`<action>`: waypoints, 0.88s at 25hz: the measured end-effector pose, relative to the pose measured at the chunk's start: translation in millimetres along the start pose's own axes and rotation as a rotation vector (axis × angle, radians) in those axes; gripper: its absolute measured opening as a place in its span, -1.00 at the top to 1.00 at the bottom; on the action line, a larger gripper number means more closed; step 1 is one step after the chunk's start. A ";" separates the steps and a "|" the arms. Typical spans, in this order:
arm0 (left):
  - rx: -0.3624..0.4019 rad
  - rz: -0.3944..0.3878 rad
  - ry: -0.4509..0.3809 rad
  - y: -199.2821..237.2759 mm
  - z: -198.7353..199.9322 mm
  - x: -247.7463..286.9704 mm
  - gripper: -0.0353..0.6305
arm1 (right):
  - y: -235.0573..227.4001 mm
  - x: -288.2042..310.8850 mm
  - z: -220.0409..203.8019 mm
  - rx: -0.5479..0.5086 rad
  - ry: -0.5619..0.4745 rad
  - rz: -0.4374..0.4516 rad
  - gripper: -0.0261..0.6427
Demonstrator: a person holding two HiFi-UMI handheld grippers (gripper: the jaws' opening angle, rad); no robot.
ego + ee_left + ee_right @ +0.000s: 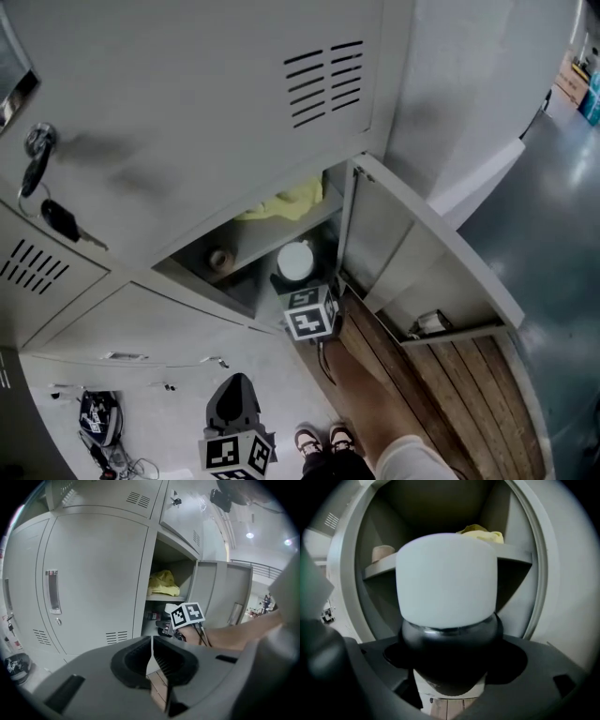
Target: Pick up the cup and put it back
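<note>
The cup [294, 262] has a white lid and a rounded black body [446, 588]. My right gripper [292, 278] is shut on its black body and holds it upright at the mouth of the open locker compartment [246, 272]. In the left gripper view the cup's white top [169, 608] shows just behind the right gripper's marker cube. My left gripper [236, 384] hangs lower and nearer to me, away from the locker. Its jaws [152, 656] are shut with nothing between them.
Inside the locker a shelf [513, 551] carries a yellow cloth [286, 202] and a small round beige thing [383, 553]. The grey door [412, 244] stands swung open to the right. Keys [42, 178] hang from the locker at the left. A dark bag [98, 417] lies on the floor.
</note>
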State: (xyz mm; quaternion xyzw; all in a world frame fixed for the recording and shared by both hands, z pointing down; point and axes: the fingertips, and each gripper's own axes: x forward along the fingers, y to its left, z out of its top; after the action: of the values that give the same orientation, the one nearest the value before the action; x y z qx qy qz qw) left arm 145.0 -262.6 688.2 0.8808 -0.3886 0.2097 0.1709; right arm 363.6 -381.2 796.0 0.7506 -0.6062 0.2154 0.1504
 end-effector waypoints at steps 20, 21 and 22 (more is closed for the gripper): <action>0.010 -0.006 -0.081 -39.3 54.4 -91.9 0.84 | 17.4 -205.8 51.1 0.115 -0.044 0.061 -0.32; 0.012 -0.007 -0.084 -41.9 60.2 -98.0 0.84 | 17.1 -218.0 55.1 0.119 -0.043 0.060 -0.32; 0.011 -0.009 -0.085 -44.8 65.4 -104.3 0.84 | 16.8 -230.4 58.7 0.122 -0.041 0.059 -0.32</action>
State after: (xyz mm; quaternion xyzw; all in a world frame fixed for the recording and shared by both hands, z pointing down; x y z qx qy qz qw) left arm 130.8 -200.3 573.9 0.8915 -0.3906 0.1733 0.1504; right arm 315.9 -218.8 628.2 0.7446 -0.6168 0.2407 0.0855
